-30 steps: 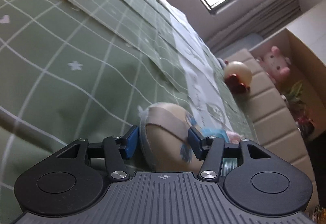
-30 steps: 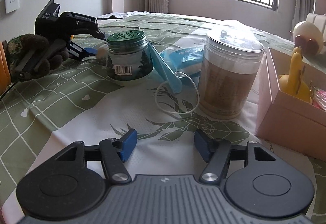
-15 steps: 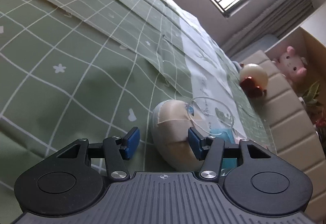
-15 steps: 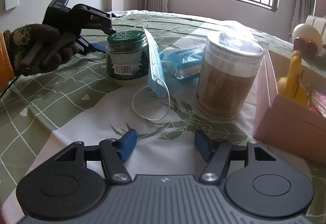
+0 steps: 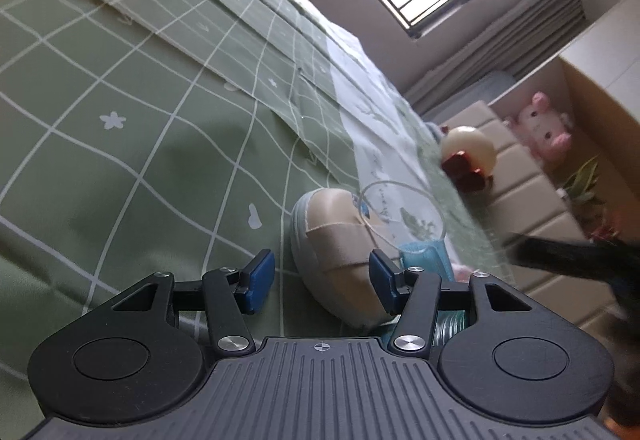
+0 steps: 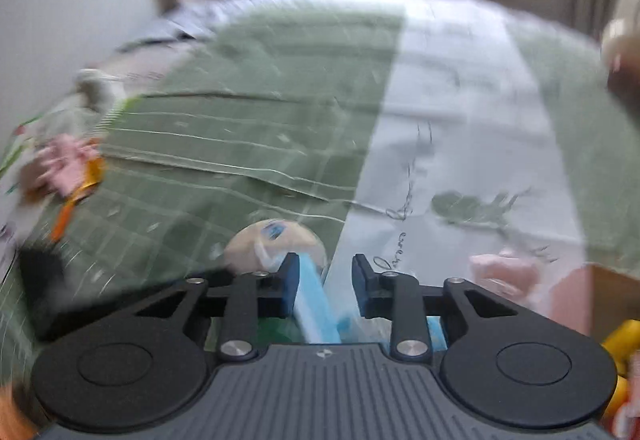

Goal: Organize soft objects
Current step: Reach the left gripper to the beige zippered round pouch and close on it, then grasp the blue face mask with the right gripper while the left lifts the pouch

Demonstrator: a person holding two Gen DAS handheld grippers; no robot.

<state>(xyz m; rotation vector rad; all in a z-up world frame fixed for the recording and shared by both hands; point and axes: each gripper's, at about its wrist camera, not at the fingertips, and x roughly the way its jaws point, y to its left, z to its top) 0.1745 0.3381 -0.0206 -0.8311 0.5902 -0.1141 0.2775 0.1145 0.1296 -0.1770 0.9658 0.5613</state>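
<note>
Holding your left gripper [image 5: 318,282] with jaws wide apart, you frame a rounded beige padded cushion [image 5: 340,256] on the green checked bedspread [image 5: 140,111]; it touches no pad. Your right gripper [image 6: 325,286] has just been closing, and a pleated blue face mask [image 6: 316,304] lies against its left pad [image 6: 289,292], not clamped. Farther, near the padded headboard [image 5: 532,215], sits a smooth cream ball toy [image 5: 468,155].
</note>
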